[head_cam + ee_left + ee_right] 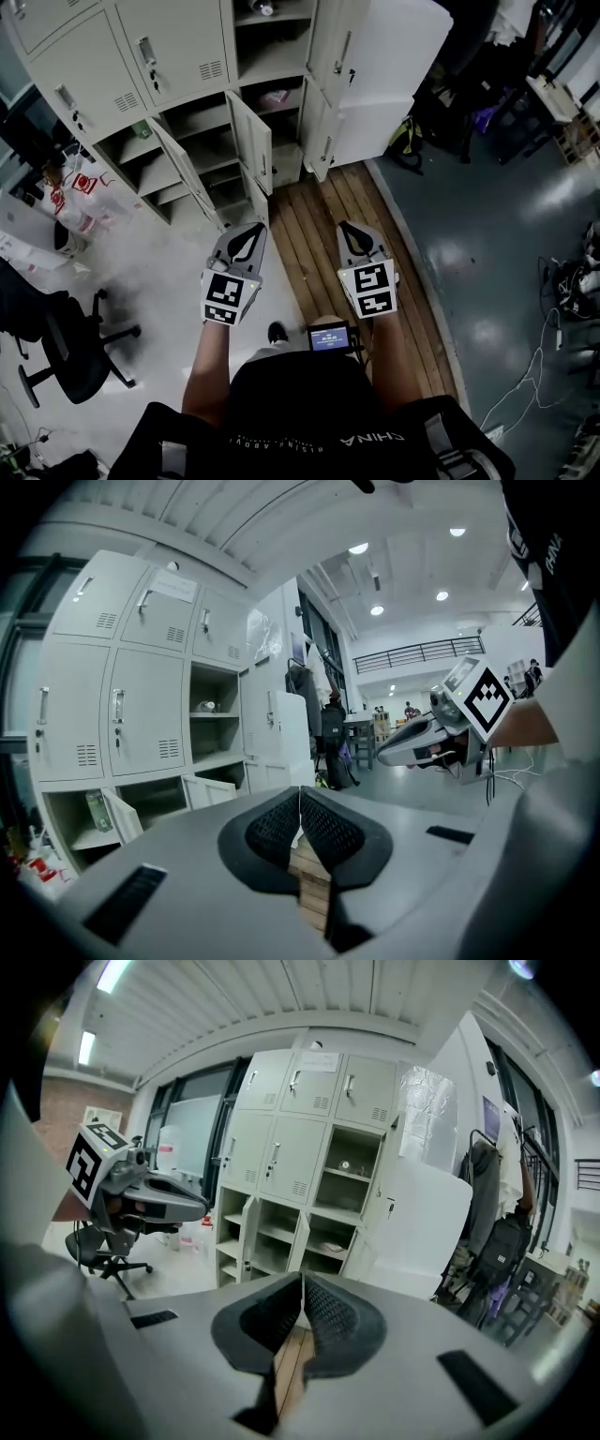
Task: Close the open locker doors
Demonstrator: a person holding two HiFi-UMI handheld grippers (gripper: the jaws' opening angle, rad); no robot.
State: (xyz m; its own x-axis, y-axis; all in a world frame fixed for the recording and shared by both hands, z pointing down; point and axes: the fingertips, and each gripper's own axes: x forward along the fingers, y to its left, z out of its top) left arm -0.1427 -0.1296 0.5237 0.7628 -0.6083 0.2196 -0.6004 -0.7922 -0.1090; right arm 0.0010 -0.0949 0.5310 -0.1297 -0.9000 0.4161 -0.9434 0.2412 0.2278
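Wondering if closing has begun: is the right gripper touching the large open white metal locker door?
Apart. The head view shows wooden floor between the right gripper and the large open white metal locker door.

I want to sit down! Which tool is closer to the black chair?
Left. The left tool is over the pale floor, on the same side as the chair. The right tool is farther away, over the wooden planks.

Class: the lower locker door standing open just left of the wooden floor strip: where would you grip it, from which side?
Take the lower door by its free vertical edge, coming from the front. It stands roughly square to the lockers, so that thin edge faces the person, probably suiting a two-jaw pinch.
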